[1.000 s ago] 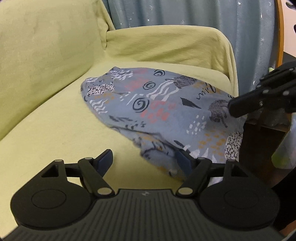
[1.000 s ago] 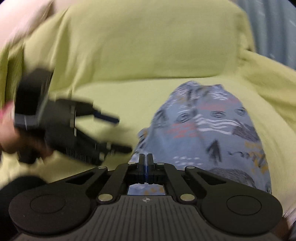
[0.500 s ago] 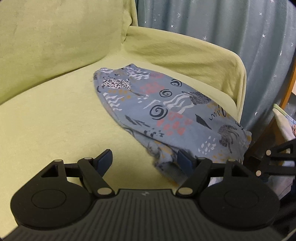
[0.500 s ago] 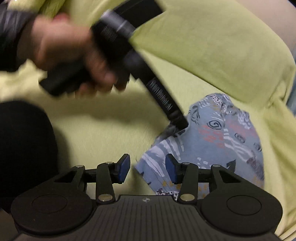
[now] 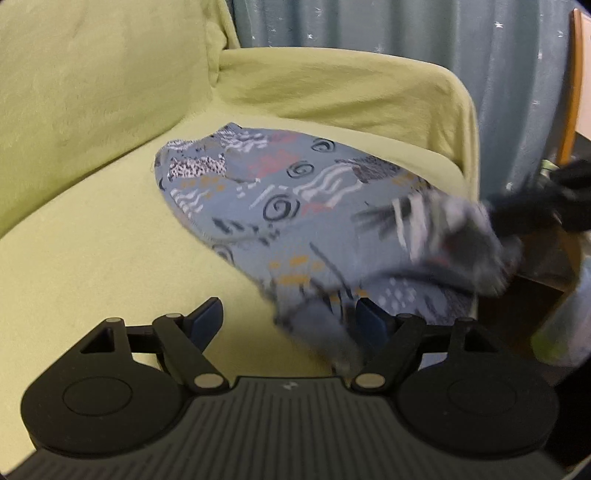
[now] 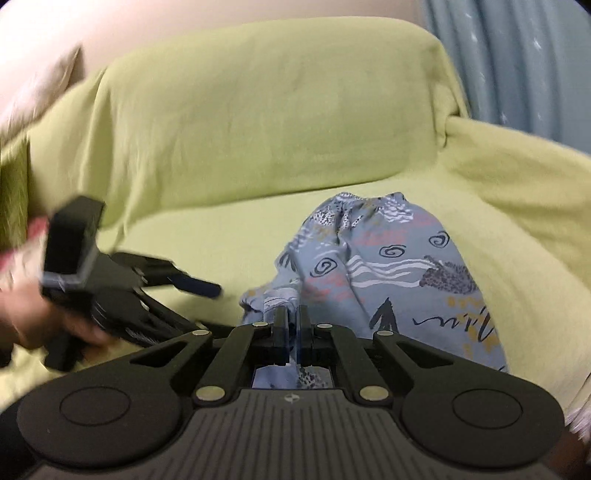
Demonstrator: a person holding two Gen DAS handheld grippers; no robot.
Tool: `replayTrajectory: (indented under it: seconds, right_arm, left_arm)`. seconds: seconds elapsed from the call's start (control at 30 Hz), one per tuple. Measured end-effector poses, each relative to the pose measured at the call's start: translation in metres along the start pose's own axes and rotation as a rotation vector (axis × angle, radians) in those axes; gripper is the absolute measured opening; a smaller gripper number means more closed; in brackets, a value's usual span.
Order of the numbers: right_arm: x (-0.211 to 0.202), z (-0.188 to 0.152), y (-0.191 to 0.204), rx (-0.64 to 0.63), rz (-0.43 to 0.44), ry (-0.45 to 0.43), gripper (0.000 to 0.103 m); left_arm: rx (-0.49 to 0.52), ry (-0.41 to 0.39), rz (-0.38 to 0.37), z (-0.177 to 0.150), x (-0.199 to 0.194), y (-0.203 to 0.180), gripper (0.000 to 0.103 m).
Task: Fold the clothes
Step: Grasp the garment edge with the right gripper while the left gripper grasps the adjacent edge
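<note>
A blue-grey patterned garment lies on the green sofa seat, near the right armrest. My left gripper is open, its jaws wide apart at the garment's near edge. It also shows at the left of the right wrist view. My right gripper is shut on a fold of the garment and lifts its near corner. In the left wrist view it is a blurred dark shape at the right, with cloth bunched at it.
The sofa's backrest and right armrest are draped in green cover. A blue-grey curtain hangs behind. A dark wooden piece stands past the sofa's right end.
My right gripper, open half a second ago, has shut on the garment's corner and raised it. My left gripper stays open near the garment's front edge.
</note>
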State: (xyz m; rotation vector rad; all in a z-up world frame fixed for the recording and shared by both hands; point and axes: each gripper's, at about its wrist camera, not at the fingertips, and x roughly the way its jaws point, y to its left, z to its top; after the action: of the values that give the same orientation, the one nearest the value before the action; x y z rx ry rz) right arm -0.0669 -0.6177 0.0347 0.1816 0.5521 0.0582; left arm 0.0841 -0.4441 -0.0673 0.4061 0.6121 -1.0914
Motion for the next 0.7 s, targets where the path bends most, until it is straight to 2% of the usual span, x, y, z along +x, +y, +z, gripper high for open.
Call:
replayTrajectory:
  seconds: [0.03,0.07,0.1,0.13,0.3,0.4,0.47,0.57,0.63,0.7]
  right_arm:
    - [0.000,0.001,-0.002,0.014,0.014,0.001,0.002]
    - [0.000,0.000,-0.002,0.013,0.022,0.007,0.002]
    - [0.001,-0.001,0.001,0.002,0.026,0.019,0.002]
    - [0.001,-0.002,0.003,-0.010,0.028,0.031,0.002]
    - [0.014,-0.011,0.011,-0.078,-0.003,0.088,0.003]
    - [0.022,-0.017,0.017,-0.117,-0.023,0.121,0.014]
    - [0.025,-0.020,0.023,-0.151,-0.014,0.127,0.015]
    - [0.029,-0.027,0.040,-0.249,0.004,0.147,0.018]
    - [0.035,-0.034,0.051,-0.320,0.011,0.182,0.027]
    - [0.041,-0.040,0.059,-0.380,0.020,0.215,0.027]
  left_arm:
    - [-0.013,-0.006,0.022,0.002,0.004,0.000,0.073]
    - [-0.036,0.001,0.043,0.003,0.005,0.004,0.057]
    - [-0.059,0.008,0.064,0.003,0.007,0.008,0.036]
    - [-0.091,0.009,0.052,0.002,0.004,0.015,0.032]
    - [-0.164,0.018,-0.023,-0.007,-0.007,0.037,0.019]
    - [-0.208,0.014,-0.067,-0.006,-0.009,0.044,0.014]
    - [-0.243,0.012,-0.096,-0.003,-0.008,0.047,0.010]
    - [-0.311,0.009,-0.128,-0.001,-0.006,0.052,0.009]
    - [-0.316,0.011,-0.122,-0.001,-0.005,0.053,0.009]
    - [-0.314,0.018,-0.119,-0.003,-0.003,0.053,0.009]
